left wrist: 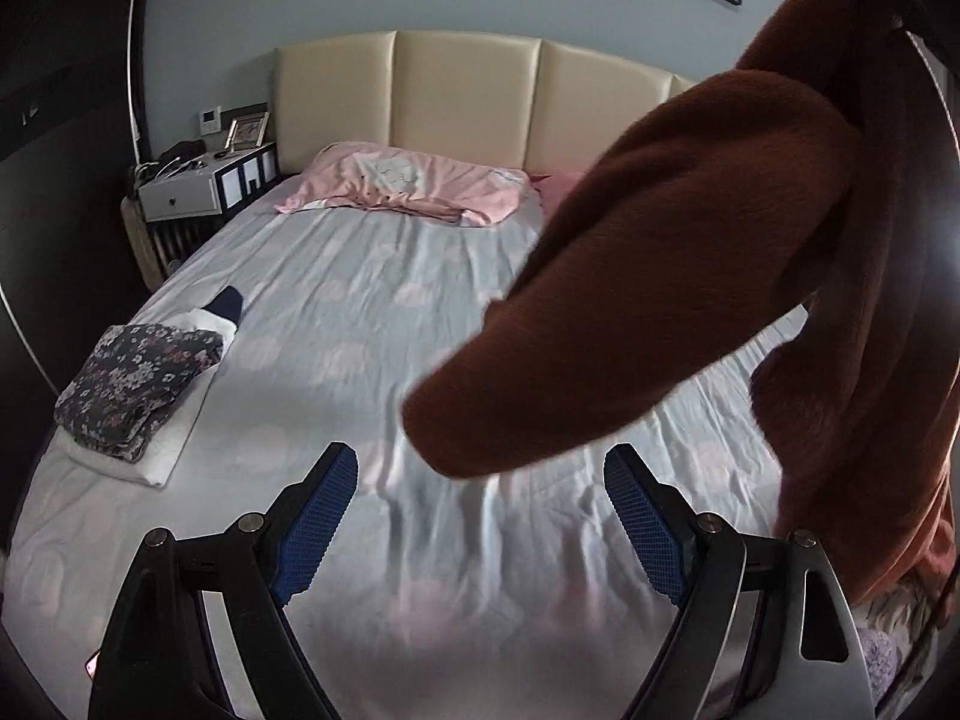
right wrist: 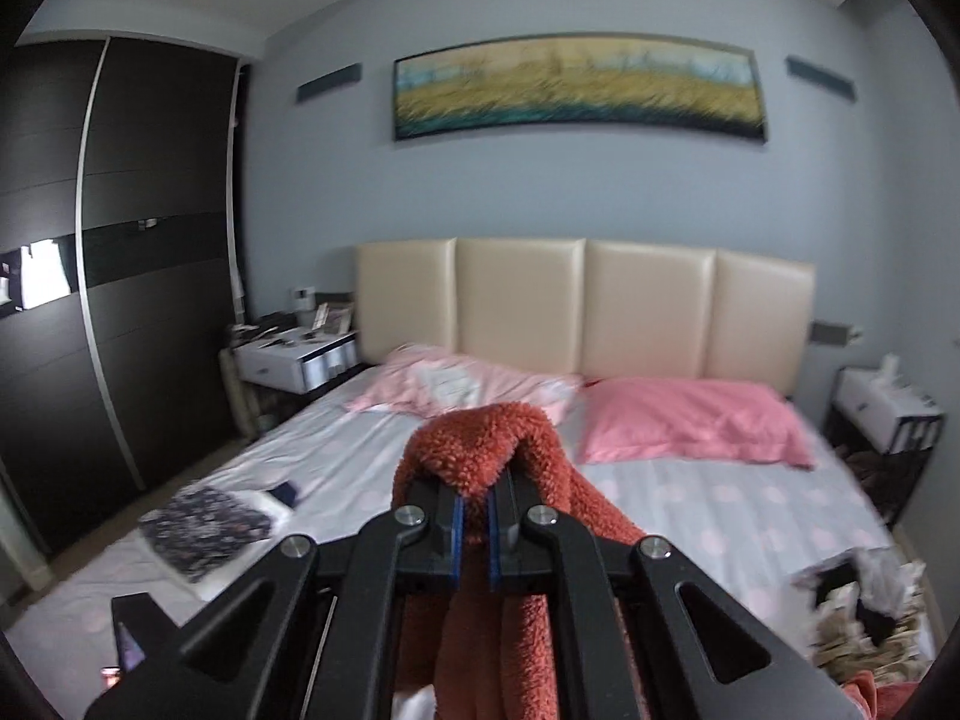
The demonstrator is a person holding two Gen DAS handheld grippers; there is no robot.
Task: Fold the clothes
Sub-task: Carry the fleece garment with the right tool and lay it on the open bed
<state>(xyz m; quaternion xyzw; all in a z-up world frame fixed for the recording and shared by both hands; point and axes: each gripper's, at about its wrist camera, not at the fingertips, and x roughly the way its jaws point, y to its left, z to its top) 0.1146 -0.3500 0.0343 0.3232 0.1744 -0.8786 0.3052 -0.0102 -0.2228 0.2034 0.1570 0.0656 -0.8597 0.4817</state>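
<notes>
Right gripper (right wrist: 474, 516) clamped tight on a fold of the rust-red fleece garment (right wrist: 480, 444), fabric bunched up above the blue pads and draping down both sides of the jaws. In the left wrist view the same garment (left wrist: 690, 276) hangs in the air at right, 1 sleeve dangling over the bed (left wrist: 372, 312), clear of the sheet. Left gripper (left wrist: 480, 480) has jaws spread wide, nothing between them, pointing down at the wrinkled pale-blue cloud-print sheet. Folded stack (left wrist: 135, 390) near the bed's left edge: dark floral piece on top of a white one, navy bit just behind. 2 pink pillows (right wrist: 690, 420) at the cream headboard (right wrist: 582, 300). Nightstand (left wrist: 198, 186) on the left, dark wardrobe (right wrist: 120, 270) beyond it, long landscape painting (right wrist: 579, 87) on the wall. Loose clothes pile (right wrist: 864, 612) on the bed's right corner, blurred.
</notes>
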